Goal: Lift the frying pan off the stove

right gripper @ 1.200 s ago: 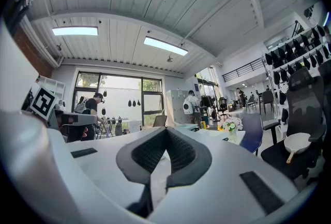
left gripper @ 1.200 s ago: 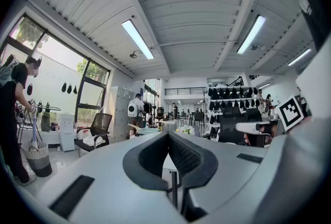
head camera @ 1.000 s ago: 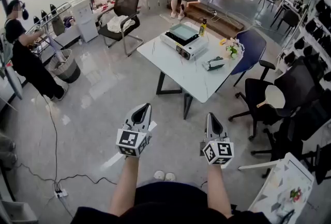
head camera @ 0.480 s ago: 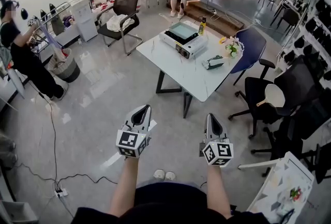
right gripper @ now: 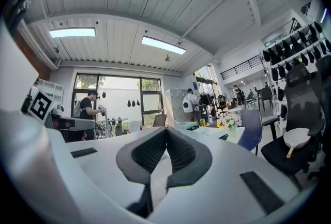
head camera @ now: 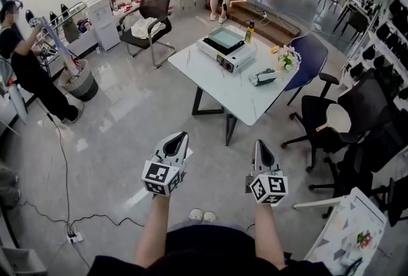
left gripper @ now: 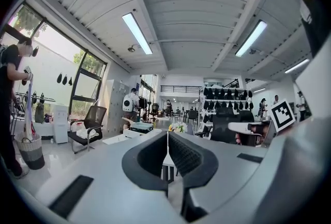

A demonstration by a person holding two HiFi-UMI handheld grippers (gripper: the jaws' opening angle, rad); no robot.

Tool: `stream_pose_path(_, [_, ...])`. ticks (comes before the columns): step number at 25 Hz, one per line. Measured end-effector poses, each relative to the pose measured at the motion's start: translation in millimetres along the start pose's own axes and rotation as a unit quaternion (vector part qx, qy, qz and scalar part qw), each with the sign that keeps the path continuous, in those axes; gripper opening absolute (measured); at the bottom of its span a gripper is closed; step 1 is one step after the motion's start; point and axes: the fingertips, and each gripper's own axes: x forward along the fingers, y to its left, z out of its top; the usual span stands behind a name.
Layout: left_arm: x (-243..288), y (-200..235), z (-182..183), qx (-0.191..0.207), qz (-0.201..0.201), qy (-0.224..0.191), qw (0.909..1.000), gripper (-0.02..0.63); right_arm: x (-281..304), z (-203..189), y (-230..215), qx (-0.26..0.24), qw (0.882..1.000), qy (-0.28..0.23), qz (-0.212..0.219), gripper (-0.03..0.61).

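Note:
A white portable stove sits at the far end of a white table, with a pale teal square pan on top of it. My left gripper and right gripper are held side by side over the floor, well short of the table. Both point level toward it, jaws shut with nothing between them. In the left gripper view the shut left gripper frames the distant stove. In the right gripper view the shut right gripper points toward the table.
On the table are a yellow bottle, flowers and a green-white object. A blue chair and black office chairs stand to the right. A black chair and a person by a basket are at left.
Both grippers have stayed almost in place, the left one shifting only slightly. The person at the left has raised their arms toward the rack.

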Motion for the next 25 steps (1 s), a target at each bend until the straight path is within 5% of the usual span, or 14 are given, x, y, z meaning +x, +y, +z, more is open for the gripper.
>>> stream_pose_path(7, [-1.3, 1.2, -2.4, -0.004, -0.011, -0.001, 0.9999, 0.023, 4.0, -3.4, 2.8, -0.001, 1.000, 0.005, 0.003, 0.002])
stream_pose_path(17, [-1.1, 9.9, -5.2, -0.015, -0.016, -0.004, 0.9997, 0.250, 10.7, -7.4, 4.9, -0.001, 1.000, 0.013, 0.001, 0.002])
stream_pose_path(25, [-3.5, 42.5, -12.9, -0.030, -0.003, -0.002, 0.9996, 0.293, 30.2, -14.8, 10.6, 0.001, 1.000, 0.019, -0.001, 0.002])
